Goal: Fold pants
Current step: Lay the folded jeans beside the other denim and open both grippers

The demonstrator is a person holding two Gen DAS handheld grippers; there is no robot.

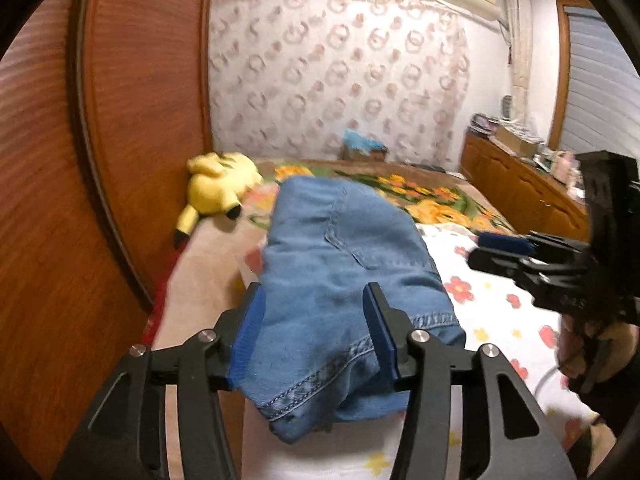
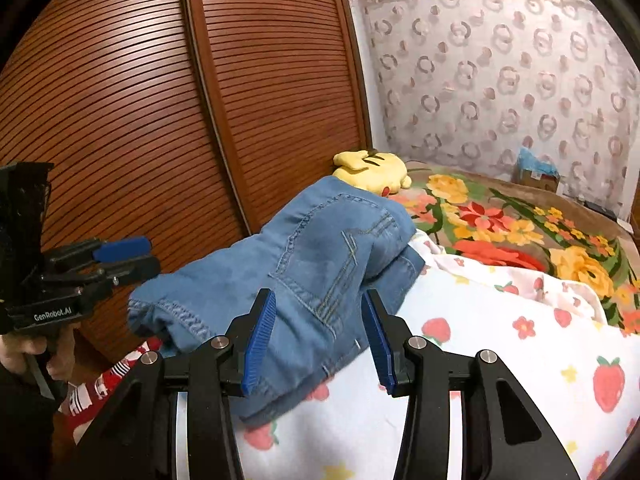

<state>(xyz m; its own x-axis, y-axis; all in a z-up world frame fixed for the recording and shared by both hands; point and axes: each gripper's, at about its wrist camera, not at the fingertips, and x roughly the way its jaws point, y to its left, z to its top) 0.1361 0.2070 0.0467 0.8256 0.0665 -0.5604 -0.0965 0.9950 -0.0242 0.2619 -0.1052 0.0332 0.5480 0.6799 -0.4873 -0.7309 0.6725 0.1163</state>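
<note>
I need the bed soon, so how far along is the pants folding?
Mostly done, it seems: the jeans lie in a compact folded bundle on the bedspread. Nothing is in hand: the left hand-held gripper and right hand-held gripper both stand open, pads apart, no denim pinched. What may remain is tidying the hem end or moving the bundle away.

The pants (image 2: 304,276) are soft blue denim cloth with raised stitched seams, lying on a matt cotton sheet (image 2: 500,360) printed with strawberries and flowers. Beside the pants, the wardrobe (image 2: 120,120) is reddish-brown wood with ribbed, slightly glossy slats, and beyond them lies a fuzzy yellow plush toy (image 2: 372,168). The right gripper (image 2: 320,336) is matt black plastic with ridged blue pads (image 2: 260,344) and shiny metal pins.
</note>
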